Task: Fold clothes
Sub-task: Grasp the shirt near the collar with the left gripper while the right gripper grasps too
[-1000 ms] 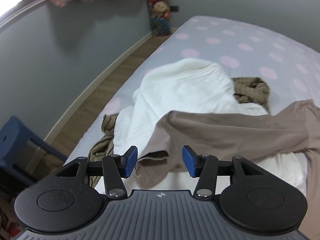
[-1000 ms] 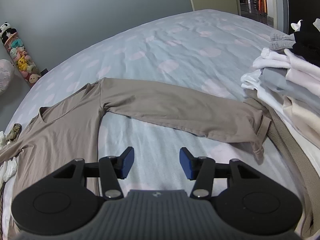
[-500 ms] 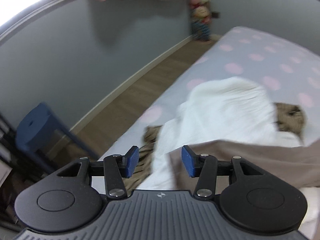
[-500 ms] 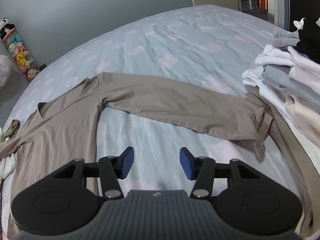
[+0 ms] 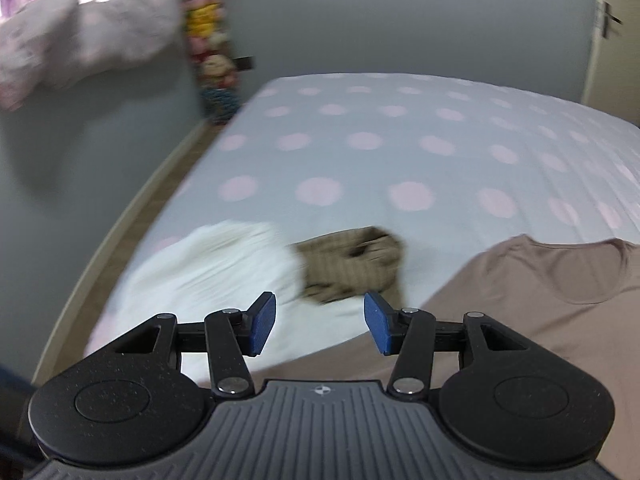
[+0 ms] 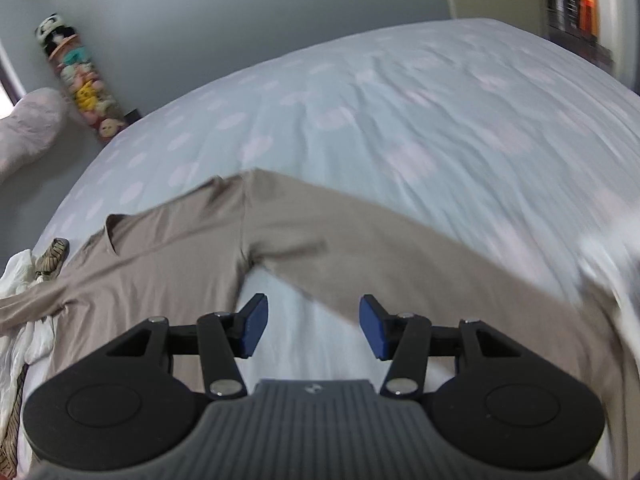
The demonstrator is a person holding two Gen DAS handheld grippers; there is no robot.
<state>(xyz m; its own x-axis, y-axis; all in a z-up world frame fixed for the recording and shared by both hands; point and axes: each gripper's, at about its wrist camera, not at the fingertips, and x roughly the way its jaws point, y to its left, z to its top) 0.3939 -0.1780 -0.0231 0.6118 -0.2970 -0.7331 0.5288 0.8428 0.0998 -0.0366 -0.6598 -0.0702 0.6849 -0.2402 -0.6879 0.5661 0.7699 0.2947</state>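
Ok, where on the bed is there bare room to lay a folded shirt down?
The polka-dot sheet is bare beyond the brown shirt, toward the grey wall. The near left edge is crowded: a white garment and a striped brown one are heaped there.

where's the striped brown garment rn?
Left wrist view, centre: striped brown garment lies crumpled on the bed, between the white garment and the taupe shirt.

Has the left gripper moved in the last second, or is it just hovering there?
Yes. The left gripper has swung to its right: the white garment, straight ahead a second ago, now sits left, and the taupe shirt neckline has come into view.
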